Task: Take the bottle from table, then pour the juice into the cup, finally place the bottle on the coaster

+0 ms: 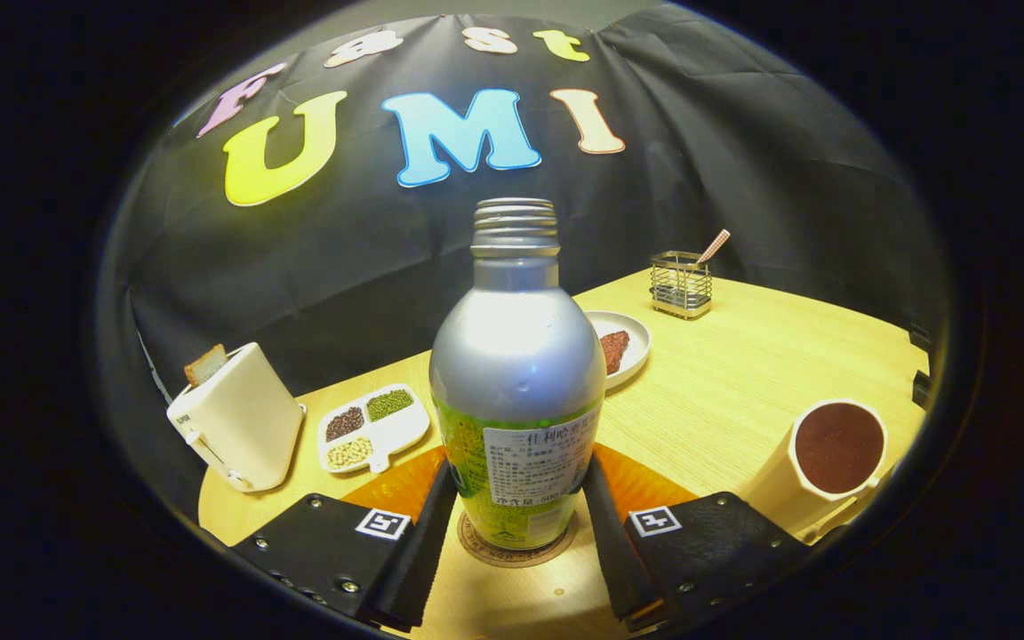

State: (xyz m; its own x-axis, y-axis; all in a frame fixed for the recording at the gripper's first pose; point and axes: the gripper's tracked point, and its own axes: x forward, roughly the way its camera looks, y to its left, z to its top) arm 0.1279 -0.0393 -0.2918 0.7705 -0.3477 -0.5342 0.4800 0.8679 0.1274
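Observation:
A silver bottle [516,373] with a green label and an uncapped threaded neck stands upright on a round brown coaster [476,544]. My gripper [519,467] has one finger against each side of the bottle's lower body, and both fingers appear to press on it. The cream cup [819,462] stands to the right of the right finger and holds dark juice nearly to the rim.
An orange mat [392,487] lies under the coaster on the wooden table [743,364]. Left are a cream toaster [241,418] with bread and a divided dish of beans [376,428]. Beyond the bottle are a white plate [626,345] and a wire holder [681,284].

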